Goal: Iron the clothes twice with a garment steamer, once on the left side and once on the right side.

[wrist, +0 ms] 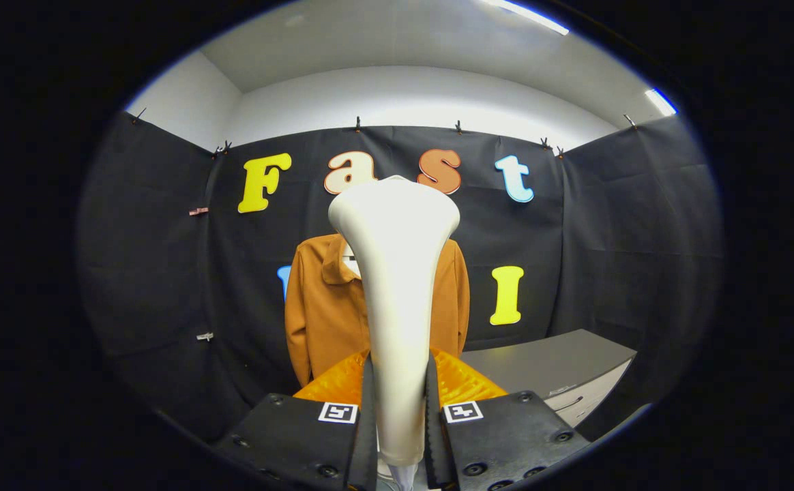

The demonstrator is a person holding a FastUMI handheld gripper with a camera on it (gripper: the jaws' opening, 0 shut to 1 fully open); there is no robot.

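Both fingers (368, 409) of the gripper (400, 409) press on the white handle of the garment steamer (397, 286), 1 on each side, so the tongs are narrow and clamped on it; the steamer stands upright between them and widens at the top into a flat, flared head that rises well above the fingertips; beyond it, a brown jacket (322, 307) with a collar hangs against the black cloth wall (151, 273) of the booth, straight ahead of the gripper; the steamer hides the middle of the jacket, leaving its 2 shoulders and sleeves showing on either side; the steamer head sits in front of the jacket's collar, and whether it touches the fabric cannot be told; to the right of the jacket, near the cloth wall, stands a grey cabinet (554, 361) with a flat top and a drawer front with a handle; above the cloth, a white wall (404, 95) meets the ceiling, where 2 strip lights (530, 15) glow.
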